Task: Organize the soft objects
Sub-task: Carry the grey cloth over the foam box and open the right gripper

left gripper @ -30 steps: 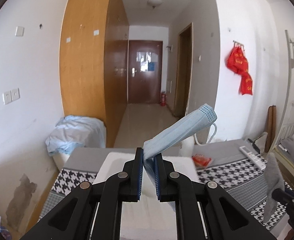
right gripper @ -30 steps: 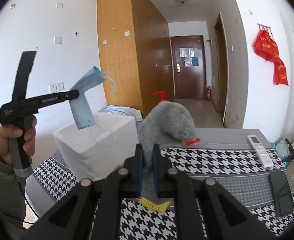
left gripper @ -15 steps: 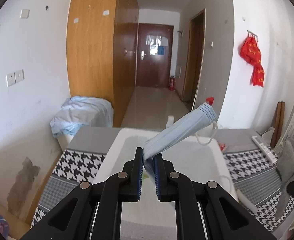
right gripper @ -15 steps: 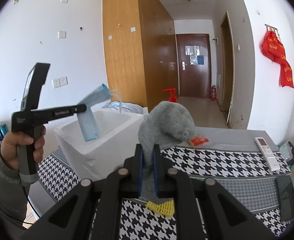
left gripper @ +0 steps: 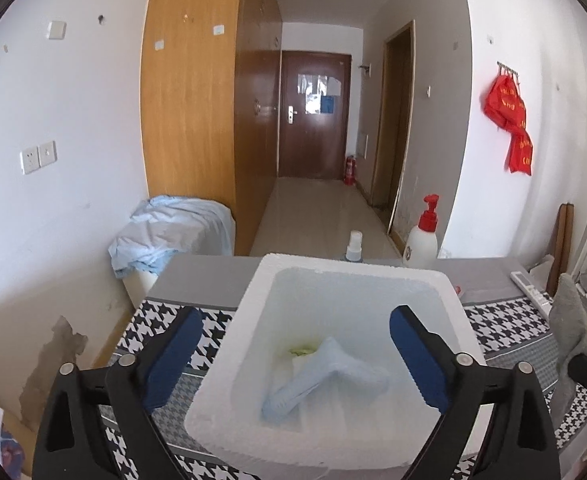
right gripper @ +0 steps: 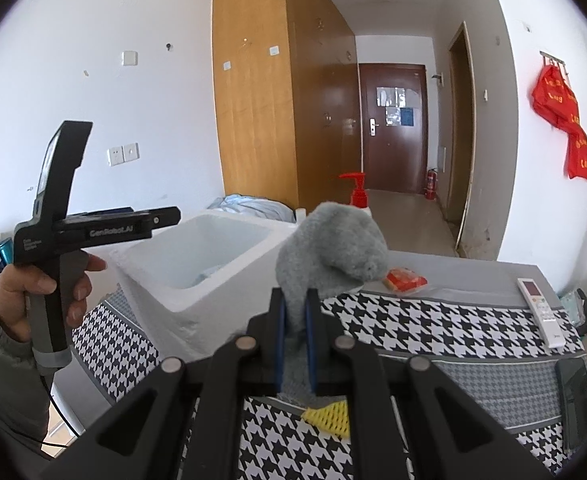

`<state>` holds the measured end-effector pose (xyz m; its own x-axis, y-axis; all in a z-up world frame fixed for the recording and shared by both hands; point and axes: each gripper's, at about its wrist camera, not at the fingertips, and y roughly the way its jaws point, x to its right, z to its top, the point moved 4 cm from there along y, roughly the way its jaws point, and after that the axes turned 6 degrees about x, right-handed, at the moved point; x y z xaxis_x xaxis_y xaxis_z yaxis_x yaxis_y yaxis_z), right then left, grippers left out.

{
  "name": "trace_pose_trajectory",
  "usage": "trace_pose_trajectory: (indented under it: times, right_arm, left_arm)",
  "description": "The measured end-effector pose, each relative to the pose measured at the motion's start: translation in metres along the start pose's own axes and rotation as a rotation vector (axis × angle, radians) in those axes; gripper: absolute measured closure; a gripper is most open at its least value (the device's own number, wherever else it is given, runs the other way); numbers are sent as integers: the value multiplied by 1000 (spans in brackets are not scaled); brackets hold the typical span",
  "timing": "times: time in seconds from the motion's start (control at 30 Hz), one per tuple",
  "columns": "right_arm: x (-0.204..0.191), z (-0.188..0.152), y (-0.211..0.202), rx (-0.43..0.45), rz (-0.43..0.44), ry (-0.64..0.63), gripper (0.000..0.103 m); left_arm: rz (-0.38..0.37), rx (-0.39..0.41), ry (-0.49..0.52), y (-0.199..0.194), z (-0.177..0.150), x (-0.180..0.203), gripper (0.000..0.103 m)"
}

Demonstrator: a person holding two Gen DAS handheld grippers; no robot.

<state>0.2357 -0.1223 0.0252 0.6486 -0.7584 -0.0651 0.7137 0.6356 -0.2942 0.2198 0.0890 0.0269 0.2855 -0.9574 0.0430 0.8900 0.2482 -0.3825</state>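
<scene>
A white foam box (left gripper: 229,364) stands on the houndstooth-covered table. A light blue face mask (left gripper: 325,376) lies loose on the box floor beside a small green-yellow scrap. My left gripper (left gripper: 296,318) hangs over the box with its jaws opening wide; nothing is between the pads, and the mask sits below them. The right wrist view shows that gripper (right gripper: 161,218) held by a hand above the box (right gripper: 181,308). My right gripper (right gripper: 294,300) is shut on a grey fluffy cloth (right gripper: 333,248), which sticks up to the right of the box.
A red-pump bottle (left gripper: 421,236) and a small bottle (left gripper: 355,246) stand behind the box. On the table lie a red packet (right gripper: 405,280), a white remote (right gripper: 539,304), a dark phone (right gripper: 575,396) and a yellow mesh piece (right gripper: 329,418). A wall is at the left.
The left jaws went from shut on the mask to wide apart, and the mask dropped into the foam box. The left gripper came forward and lower over the box. The right keeps its grip.
</scene>
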Motion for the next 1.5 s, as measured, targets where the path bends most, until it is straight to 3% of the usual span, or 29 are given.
trace_pose_trajectory:
  times: [0.33,0.63,1.5]
  right_arm:
    - [-16,8,9,-3,18,-28,91]
    - [-29,20,26,-11,35,-50,91]
    - [-74,49,70,-21,124,-74,91]
  left_arm:
    - [-7,34,-9,-12,0,-13,7]
    - [35,88,-17,-30,2,-34,1]
    - [124,98,-46,-63,-25,-84,1]
